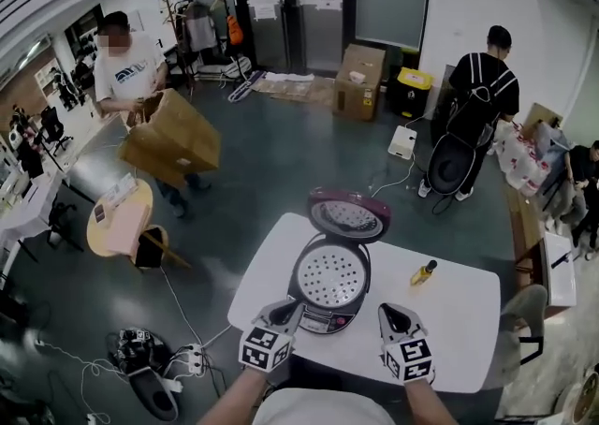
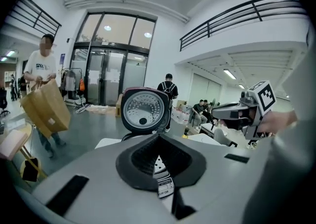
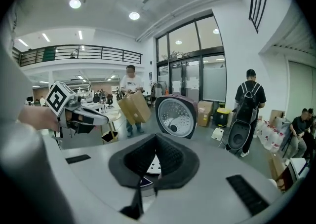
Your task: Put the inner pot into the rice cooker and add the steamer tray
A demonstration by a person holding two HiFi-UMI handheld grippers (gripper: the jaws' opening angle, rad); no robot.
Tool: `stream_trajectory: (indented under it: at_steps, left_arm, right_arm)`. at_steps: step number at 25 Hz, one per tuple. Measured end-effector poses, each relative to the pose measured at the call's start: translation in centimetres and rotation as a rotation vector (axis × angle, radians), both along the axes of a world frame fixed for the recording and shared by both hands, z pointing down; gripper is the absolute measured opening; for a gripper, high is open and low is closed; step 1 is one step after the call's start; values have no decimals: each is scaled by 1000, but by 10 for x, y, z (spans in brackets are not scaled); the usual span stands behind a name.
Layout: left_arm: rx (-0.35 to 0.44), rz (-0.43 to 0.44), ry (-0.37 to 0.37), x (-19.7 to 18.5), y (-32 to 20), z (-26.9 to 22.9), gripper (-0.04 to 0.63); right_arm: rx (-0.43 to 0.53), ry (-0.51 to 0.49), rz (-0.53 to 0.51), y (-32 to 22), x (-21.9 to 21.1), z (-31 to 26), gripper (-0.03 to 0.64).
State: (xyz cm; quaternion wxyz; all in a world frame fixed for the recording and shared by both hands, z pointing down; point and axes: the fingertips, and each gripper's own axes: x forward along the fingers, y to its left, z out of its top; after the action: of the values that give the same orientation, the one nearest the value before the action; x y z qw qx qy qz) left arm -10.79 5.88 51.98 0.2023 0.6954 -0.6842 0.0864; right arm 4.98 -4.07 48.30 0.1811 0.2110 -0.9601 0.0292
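One white table (image 1: pixel 468 315), bearing the rice cooker (image 1: pixel 325 321) near its front edge. Lid (image 1: pixel 348 215) raised upright at the back. Perforated steamer tray (image 1: pixel 330 276) seated in the cooker's opening. Just before the cooker, left gripper (image 1: pixel 285 309) and right gripper (image 1: pixel 393 317), one at each side, jaws pressed together on nothing. Farther right, apart from the cooker, small yellow bottle (image 1: pixel 423 272) lying on the table.

a small amber bottle (image 1: pixel 423 272) sits on the white table (image 1: pixel 468 320), near its far edge toward the right corner. on the floor beyond, a person (image 1: pixel 126 63) carries a big cardboard box (image 1: pixel 170 139). another person in black (image 1: pixel 482 86) stands near a yellow-lidded bin (image 1: pixel 412 89).
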Motion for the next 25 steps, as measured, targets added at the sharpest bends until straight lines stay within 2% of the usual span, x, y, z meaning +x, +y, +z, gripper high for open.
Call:
stream_trajectory:
  at_steps: [7,10,14,21,25]
  left_arm:
    - [32,-54,-16,8,23,-17,14]
    - [48,-51,-20,10,31,-22,14]
    - [52,-35,-61,8,41,-19,14]
    - [57,-8,7,-6,57,-15,14]
    - [68,3,17,-17,61,-19,14]
  right_arm:
    - [-5,-23,-46,9,9,-5,12]
    - [-3,-26,-46,16,9,-6,12]
    - [5,-30,-39,26,6,-9,12]
    - [-5,-33,0,36,1,-11,12]
    - [5,-41,7,41,-5,-15,11]
